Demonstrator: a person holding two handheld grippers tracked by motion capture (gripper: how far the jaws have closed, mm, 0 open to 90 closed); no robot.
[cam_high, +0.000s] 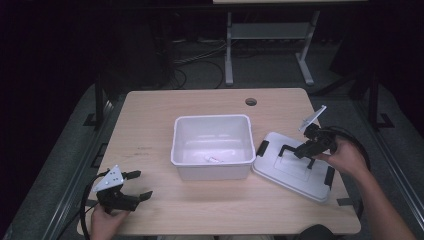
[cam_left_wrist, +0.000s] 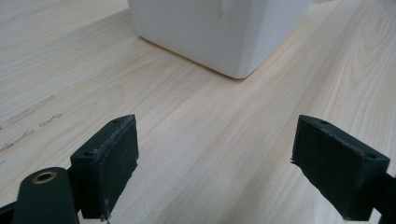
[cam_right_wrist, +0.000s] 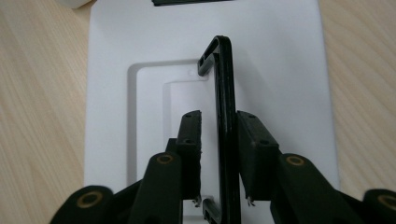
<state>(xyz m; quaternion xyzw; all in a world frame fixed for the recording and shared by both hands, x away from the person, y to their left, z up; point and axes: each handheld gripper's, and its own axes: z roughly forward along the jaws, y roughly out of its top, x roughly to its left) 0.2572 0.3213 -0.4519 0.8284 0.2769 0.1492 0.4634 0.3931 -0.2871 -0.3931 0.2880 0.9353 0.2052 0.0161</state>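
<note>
left gripper (cam_high: 134, 186) idle at near table (cam_high: 210, 210) edge, jaws wide, nothing in them. right gripper (cam_right_wrist: 219, 135) closing round upright black handle (cam_right_wrist: 225, 116) of lid (cam_high: 295, 175); one pad touches, small gap at the other. lid flat just right of bin (cam_high: 211, 145). step: grabbing lid. next likely: squeeze firm, lift, carry over bin.

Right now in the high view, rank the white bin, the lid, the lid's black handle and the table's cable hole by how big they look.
1. White bin
2. Lid, only slightly smaller
3. Black handle
4. Cable hole
</note>
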